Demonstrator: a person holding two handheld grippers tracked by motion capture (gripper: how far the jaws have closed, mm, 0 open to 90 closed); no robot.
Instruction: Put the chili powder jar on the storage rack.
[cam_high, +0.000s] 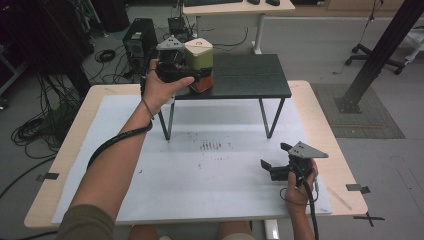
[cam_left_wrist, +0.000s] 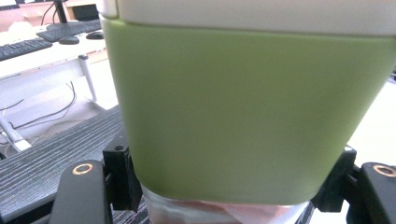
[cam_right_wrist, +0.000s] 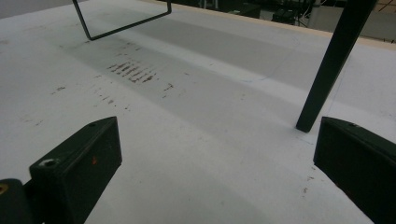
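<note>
1. We hold the green container (cam_high: 199, 55) upright w/ the left gripper (cam_high: 176, 67), fingers (cam_left_wrist: 119, 175) clamped low on both its sides, at the far-left corner of the black shelf (cam_high: 250, 75).
2. Right gripper (cam_high: 275, 167) sits near-right over the worktop (cam_high: 215, 170), fingers (cam_right_wrist: 79, 163) apart, empty, well apart from the container.
3. Left hand is nearer, so we judge the next move is its.

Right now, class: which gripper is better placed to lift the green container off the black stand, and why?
Left. The left gripper already has its jaws around the green container; the right gripper sits open, low over the white mat.
</note>
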